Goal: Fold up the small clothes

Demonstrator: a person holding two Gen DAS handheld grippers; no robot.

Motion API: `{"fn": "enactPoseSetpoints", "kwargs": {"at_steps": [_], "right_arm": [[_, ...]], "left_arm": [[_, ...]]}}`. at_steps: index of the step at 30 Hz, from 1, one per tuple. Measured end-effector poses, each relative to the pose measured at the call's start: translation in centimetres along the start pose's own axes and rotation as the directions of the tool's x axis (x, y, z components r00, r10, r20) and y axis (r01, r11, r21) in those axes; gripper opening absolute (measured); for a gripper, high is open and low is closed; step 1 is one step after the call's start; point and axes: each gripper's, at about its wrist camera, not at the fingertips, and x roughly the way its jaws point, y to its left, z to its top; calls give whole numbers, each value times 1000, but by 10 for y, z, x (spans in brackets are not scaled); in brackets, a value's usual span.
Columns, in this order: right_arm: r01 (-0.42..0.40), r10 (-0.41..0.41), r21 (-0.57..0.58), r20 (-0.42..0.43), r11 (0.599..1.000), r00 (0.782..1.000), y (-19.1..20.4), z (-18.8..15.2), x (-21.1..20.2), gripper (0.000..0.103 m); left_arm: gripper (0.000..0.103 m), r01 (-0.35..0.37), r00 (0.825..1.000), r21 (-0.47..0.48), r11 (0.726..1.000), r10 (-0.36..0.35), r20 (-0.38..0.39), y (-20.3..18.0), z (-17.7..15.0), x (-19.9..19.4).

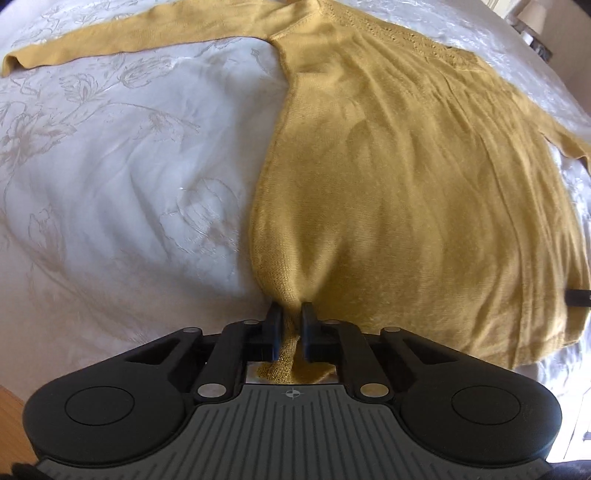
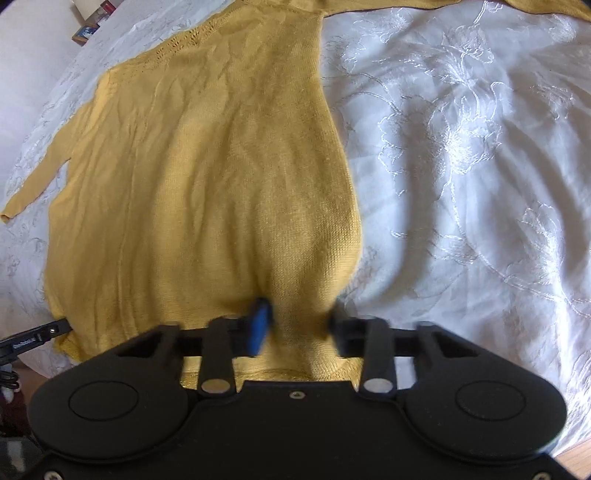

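Observation:
A mustard-yellow knit sweater (image 1: 406, 177) lies flat on a white embroidered bedspread (image 1: 110, 184), hem toward me and sleeves spread out to the sides. My left gripper (image 1: 291, 314) is shut on the sweater's hem at its left corner, with the knit pinched between the fingers. In the right wrist view the sweater (image 2: 207, 184) fills the left half. My right gripper (image 2: 299, 317) sits at the hem's right corner with its jaws apart and the knit lying between them; its fingers are blurred. The left gripper's tip (image 2: 44, 332) shows at the hem's far corner.
The left sleeve (image 1: 110, 40) stretches across the bedspread toward the upper left. The right sleeve (image 2: 33, 184) shows in the right wrist view. A lamp (image 1: 532, 22) and small items (image 2: 88, 22) stand beyond the bed. A wooden floor edge (image 1: 11, 424) shows at lower left.

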Motion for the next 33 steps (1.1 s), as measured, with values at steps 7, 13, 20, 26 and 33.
{"fn": "enactPoseSetpoints", "kwargs": {"at_steps": [7,13,20,26,33], "right_arm": [[25,-19,-83,79,996,997,7,-1,-67,11],[101,-102,-36,-21,994,995,-11,-7,-32,10],[176,-185,-96,-84,980,979,-4,-4,-14,24],[195,-198,-44,-70,980,978,-11,0,-35,66],[171,-173,44,47,984,984,14,37,-53,85]], "left_arm": [[9,26,995,-30,999,-22,96,6,3,-62],[8,-66,998,8,998,66,-12,17,-11,-39],[10,-137,990,36,990,138,-42,15,-2,-30],[49,-143,985,32,989,139,105,14,23,-78],[62,-93,979,38,995,85,188,-17,86,-73]]}}
